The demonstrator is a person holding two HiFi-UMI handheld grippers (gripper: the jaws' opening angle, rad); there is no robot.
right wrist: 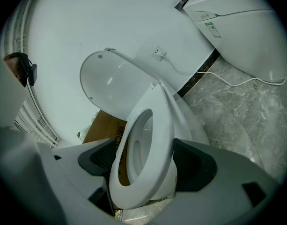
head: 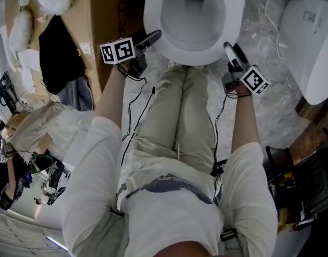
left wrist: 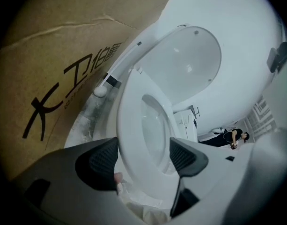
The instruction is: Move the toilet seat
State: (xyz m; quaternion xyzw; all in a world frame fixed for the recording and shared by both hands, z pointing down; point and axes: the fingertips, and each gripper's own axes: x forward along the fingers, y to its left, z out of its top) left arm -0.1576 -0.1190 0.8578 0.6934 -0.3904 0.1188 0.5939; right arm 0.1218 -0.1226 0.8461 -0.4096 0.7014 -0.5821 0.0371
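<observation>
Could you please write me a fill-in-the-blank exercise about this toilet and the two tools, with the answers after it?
1. The left tool and the right tool each have the toilet ____ between their jaws.
2. Behind it, the lid stands ____, not down.
3. The brown cardboard box is on the side of the ____ tool.
4. A white cable lies across the grey ____.

Answers: seat; up; left; floor.
</observation>
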